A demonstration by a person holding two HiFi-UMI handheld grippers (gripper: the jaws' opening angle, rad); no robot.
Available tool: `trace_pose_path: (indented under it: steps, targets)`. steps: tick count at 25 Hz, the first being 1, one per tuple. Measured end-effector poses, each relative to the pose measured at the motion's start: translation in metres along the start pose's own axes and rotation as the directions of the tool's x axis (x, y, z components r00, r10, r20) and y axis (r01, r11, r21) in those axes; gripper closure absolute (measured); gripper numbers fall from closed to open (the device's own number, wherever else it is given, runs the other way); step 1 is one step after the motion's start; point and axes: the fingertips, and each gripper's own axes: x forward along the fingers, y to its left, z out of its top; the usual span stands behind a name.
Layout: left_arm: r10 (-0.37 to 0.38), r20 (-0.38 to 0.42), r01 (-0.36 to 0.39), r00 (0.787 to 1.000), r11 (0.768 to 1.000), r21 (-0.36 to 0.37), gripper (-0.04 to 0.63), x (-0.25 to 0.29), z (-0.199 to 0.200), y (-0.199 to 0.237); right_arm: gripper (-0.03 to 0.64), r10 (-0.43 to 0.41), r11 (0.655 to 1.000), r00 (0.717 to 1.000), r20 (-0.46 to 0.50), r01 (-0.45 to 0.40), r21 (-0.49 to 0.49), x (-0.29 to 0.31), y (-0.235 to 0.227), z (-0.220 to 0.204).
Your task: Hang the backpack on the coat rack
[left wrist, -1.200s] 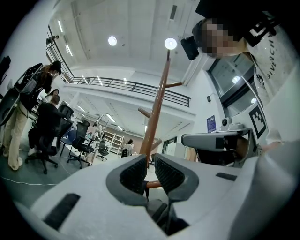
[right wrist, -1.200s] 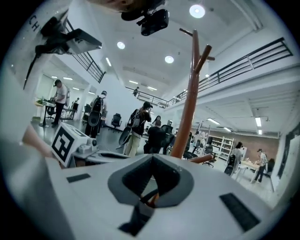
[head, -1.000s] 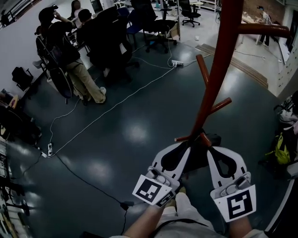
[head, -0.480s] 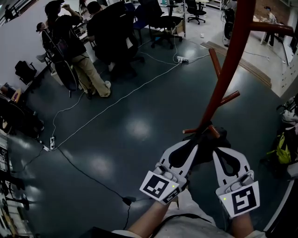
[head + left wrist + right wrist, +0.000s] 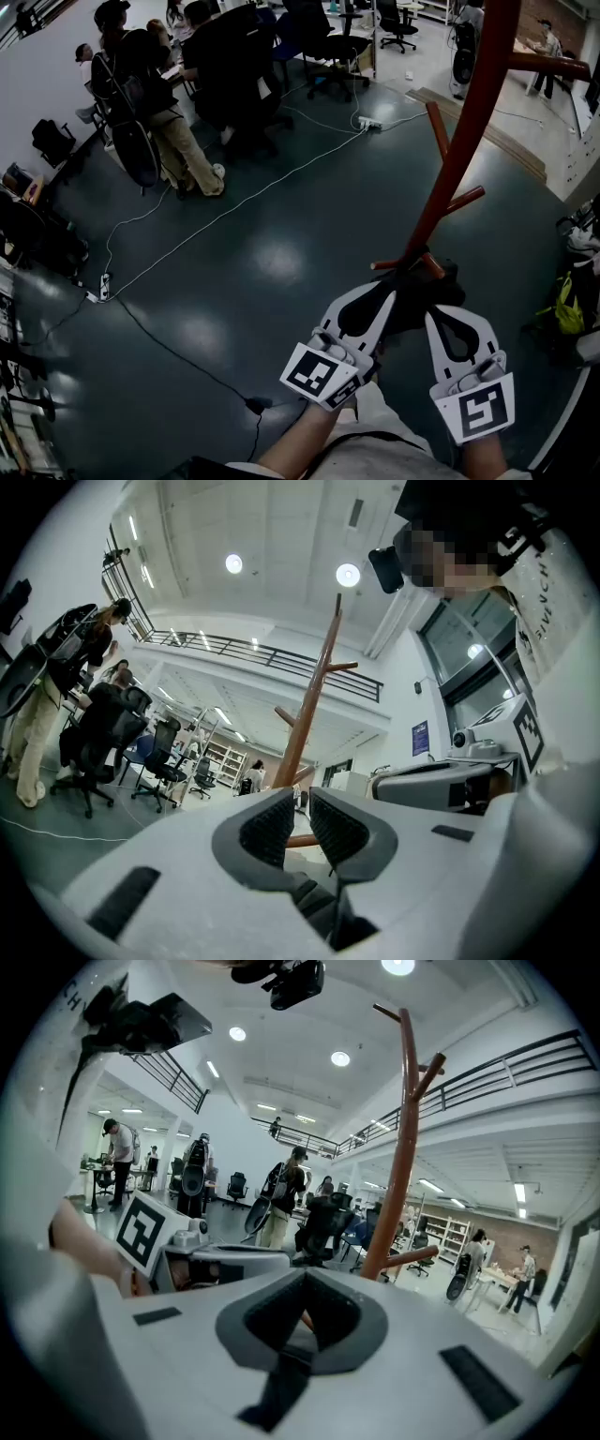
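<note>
Just past the two grippers stands the coat rack (image 5: 459,141). It is a tall red-brown pole with short pegs that stick out and up. It leans across the right side of the head view, from near to far. A dark lump (image 5: 420,298) sits at the foot of the pole, right at the tips of both grippers. I cannot tell if this lump is the backpack or the bottom of the rack. No peg has a bag on it.

The left gripper (image 5: 389,292) points at the pole. Its jaws have only a thin gap, and nothing is in the gap. The right gripper (image 5: 442,311) is just beside it, on the right. Its jaws are pressed together at the tips, and I see nothing caught in them.

The floor (image 5: 262,281) is dark and shiny. A long white cable (image 5: 234,206) runs over it from the near left to a power strip (image 5: 375,123) far off. Some people (image 5: 141,94) are by black chairs (image 5: 319,37) at the far left, well apart from the rack. A yellow-green bag (image 5: 565,302) lies at the right edge.
</note>
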Motion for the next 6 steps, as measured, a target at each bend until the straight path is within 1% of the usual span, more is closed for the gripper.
trace_pose_path:
  steps: [6]
  targets:
    - [0.011, -0.012, -0.011, 1.000, 1.000, -0.005, 0.535, -0.0053, -0.0052, -0.0033, 0.604, 0.013, 1.000, 1.000, -0.016, -0.013, -0.007, -0.0055, 0.0051, -0.0054]
